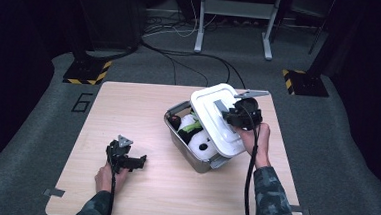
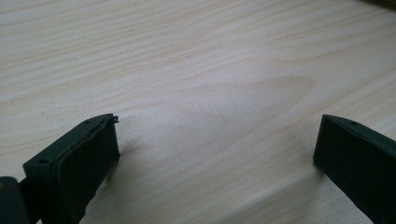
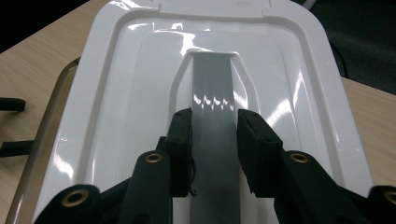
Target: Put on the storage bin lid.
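Observation:
A white plastic lid [image 1: 213, 114] with a grey handle [image 3: 213, 98] hangs tilted over a clear storage box [image 1: 176, 136] on the wooden table [image 1: 127, 118]. My right gripper [image 1: 238, 115] is shut on that grey handle, its pads [image 3: 180, 140] pressing both sides in the right gripper view [image 3: 212, 135]. Inside the box lie soft toys, white, black and green [image 1: 194, 130]. My left gripper [image 1: 134, 162] rests low over the table at the front left, open, with bare wood between its jaws [image 2: 217, 140].
The box stands right of the table's middle. Beyond the table's far edge are grey carpet, loose cables [image 1: 182, 52], a metal stand [image 1: 236, 20] and yellow-black floor markings [image 1: 88, 73]. Tape tabs [image 1: 54, 193] mark the front corners.

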`<state>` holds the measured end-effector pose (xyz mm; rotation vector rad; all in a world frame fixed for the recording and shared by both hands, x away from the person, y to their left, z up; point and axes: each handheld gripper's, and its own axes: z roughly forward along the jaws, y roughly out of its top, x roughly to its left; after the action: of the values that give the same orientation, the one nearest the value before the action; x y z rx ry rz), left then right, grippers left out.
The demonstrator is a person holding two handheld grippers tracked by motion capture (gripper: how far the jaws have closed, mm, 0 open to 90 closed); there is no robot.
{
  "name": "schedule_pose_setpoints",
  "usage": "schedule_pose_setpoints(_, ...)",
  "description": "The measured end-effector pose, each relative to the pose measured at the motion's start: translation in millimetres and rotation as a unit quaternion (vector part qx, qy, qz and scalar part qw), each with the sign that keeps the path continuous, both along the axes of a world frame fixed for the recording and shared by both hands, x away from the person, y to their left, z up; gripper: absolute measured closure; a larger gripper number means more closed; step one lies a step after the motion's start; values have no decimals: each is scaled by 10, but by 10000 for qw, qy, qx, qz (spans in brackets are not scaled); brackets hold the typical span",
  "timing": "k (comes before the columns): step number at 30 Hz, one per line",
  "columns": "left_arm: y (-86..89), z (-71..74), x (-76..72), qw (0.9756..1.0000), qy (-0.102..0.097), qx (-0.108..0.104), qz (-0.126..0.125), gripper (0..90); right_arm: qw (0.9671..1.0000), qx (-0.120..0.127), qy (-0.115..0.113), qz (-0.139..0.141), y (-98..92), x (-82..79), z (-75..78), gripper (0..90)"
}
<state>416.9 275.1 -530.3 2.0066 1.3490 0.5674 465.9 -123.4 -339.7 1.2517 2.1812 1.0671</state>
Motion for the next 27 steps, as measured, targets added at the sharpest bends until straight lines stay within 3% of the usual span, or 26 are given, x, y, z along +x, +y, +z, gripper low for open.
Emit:
schedule_pose_setpoints(11, 3, 2, 0, 10000, 7, 16, -20, 0, 9988, -104, 172, 454, 369, 25, -92, 670)
schedule_pose_setpoints(19, 3, 2, -1, 10000, 13, 16, -17, 0, 9953, -314, 335, 856, 630, 99, -211, 670)
schedule_pose_setpoints(27, 0, 0, 0, 10000, 2, 0, 0, 0, 9936, -493, 451, 909, 757, 147, -296, 670)
